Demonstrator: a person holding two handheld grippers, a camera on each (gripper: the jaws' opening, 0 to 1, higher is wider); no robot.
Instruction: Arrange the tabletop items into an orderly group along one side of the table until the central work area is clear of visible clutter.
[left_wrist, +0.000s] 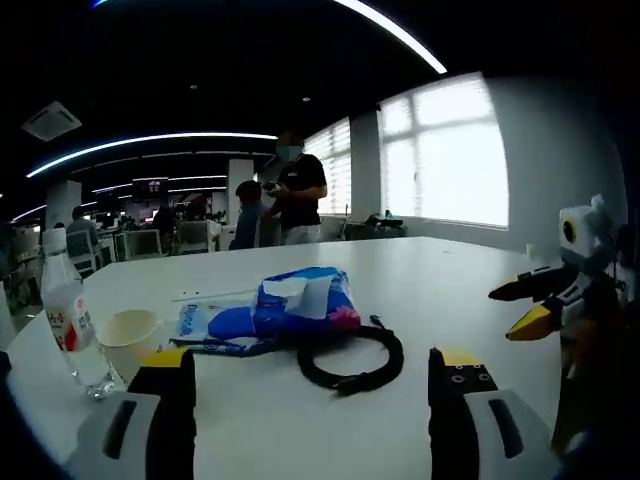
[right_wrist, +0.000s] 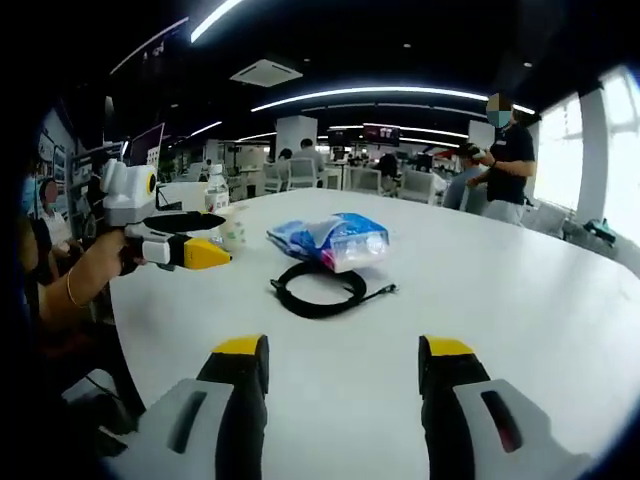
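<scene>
Both grippers, left (left_wrist: 310, 380) & right (right_wrist: 340, 375), jaws apart, nothing held; blue pack (left_wrist: 300, 305) touches black cable (left_wrist: 350, 360) on white table (left_wrist: 450, 290).

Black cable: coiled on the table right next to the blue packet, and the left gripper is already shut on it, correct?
Not quite. The black cable does lie coiled beside the blue packet, but the left gripper is open and empty, its jaws apart short of the cable, as the left gripper view shows.
</scene>
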